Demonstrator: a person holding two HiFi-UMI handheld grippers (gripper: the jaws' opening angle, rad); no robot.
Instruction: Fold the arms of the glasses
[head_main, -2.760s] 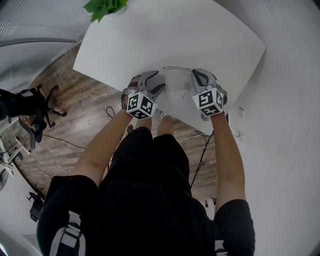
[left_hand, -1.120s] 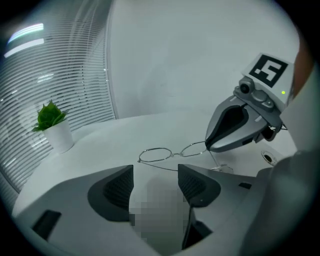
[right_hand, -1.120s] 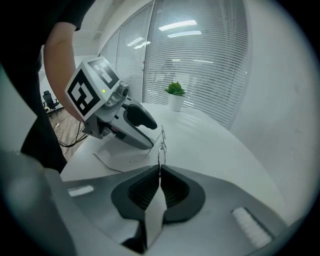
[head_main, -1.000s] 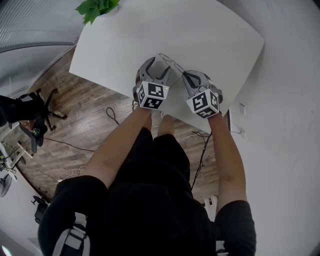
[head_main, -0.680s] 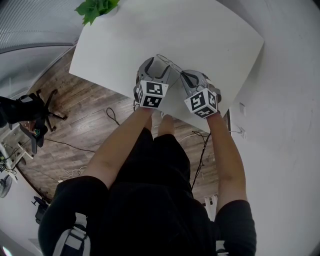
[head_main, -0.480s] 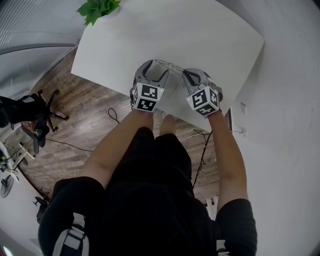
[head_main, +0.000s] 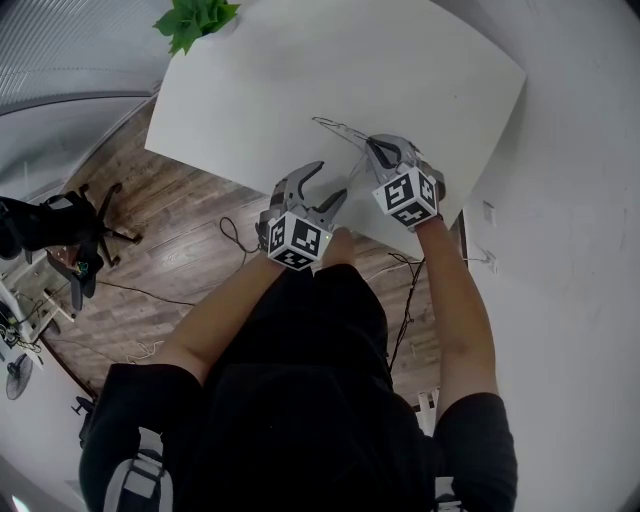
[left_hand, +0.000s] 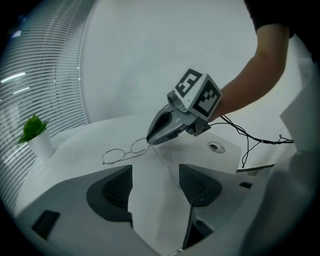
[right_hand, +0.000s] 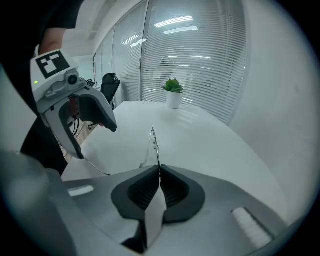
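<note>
Faint wire glasses (left_hand: 131, 150) pinched in the right tool (right_hand: 159, 171); left tool (left_hand: 155, 181) agape, empty.

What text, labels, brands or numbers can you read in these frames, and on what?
No readable words, numbers or brands in any view.
Cubes on the left gripper and right gripper: black-and-white square marker patterns only, no letters.
Glasses: thin wire frame, no marking visible.
Round insert in the table: any print is too small to tell.

Glasses (left_hand: 114, 155) — thin arms' fold unclear; plant (head_main: 197, 15) cut off at top edge
</note>
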